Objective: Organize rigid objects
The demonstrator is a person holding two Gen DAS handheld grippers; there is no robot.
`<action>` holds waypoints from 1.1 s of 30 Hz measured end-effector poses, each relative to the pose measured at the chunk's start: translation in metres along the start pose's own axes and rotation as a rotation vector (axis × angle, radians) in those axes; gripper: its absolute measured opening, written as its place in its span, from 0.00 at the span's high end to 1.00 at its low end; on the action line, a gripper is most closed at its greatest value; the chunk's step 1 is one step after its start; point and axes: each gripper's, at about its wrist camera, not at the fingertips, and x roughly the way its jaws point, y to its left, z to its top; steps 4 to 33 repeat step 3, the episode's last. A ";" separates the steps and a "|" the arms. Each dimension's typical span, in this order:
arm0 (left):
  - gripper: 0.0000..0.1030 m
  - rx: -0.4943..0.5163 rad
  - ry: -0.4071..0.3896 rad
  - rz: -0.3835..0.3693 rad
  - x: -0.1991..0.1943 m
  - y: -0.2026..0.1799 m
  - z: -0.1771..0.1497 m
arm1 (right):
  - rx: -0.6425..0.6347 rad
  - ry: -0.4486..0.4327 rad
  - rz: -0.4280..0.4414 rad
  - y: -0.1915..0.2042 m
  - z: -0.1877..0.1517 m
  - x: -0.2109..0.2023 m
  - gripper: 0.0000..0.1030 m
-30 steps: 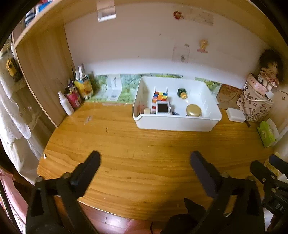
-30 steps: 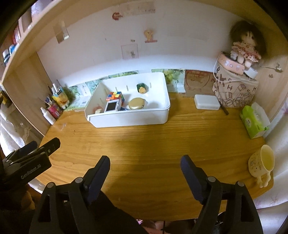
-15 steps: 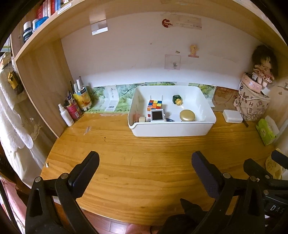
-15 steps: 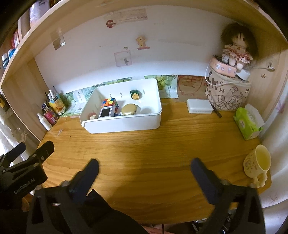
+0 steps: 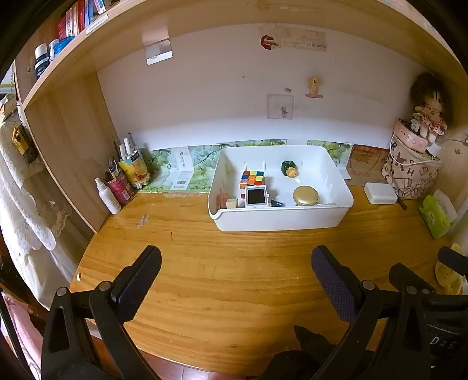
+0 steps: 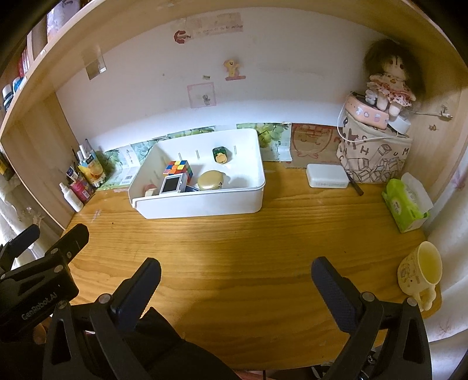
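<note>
The right gripper (image 6: 235, 273) has spread its fingers (image 6: 137, 288) wider than a second ago — nothing lies between them, only bare worktop (image 6: 234, 239). The white bin (image 6: 204, 201) sits lower and seemingly farther off in both views — both grippers appear to have tipped up slightly.

The white bin's (image 5: 279, 217) near wall hides the lower parts of the colour cube (image 5: 252, 177), the small screen device (image 5: 256, 196) and the gold-lidded jar (image 5: 305, 195). A dark flat item (image 5: 277, 203) between them is too covered to name. The wall note's (image 6: 218, 25) writing is too small to read. The yellow mug (image 5: 449, 273) is half behind the right gripper's arm.
</note>
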 end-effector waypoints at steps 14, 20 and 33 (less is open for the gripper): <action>0.01 -0.001 -0.003 0.002 0.002 0.001 0.002 | -0.002 0.008 0.001 0.001 0.002 0.003 0.00; 0.01 -0.001 -0.003 0.002 0.002 0.001 0.002 | -0.002 0.008 0.001 0.001 0.002 0.003 0.00; 0.01 -0.001 -0.003 0.002 0.002 0.001 0.002 | -0.002 0.008 0.001 0.001 0.002 0.003 0.00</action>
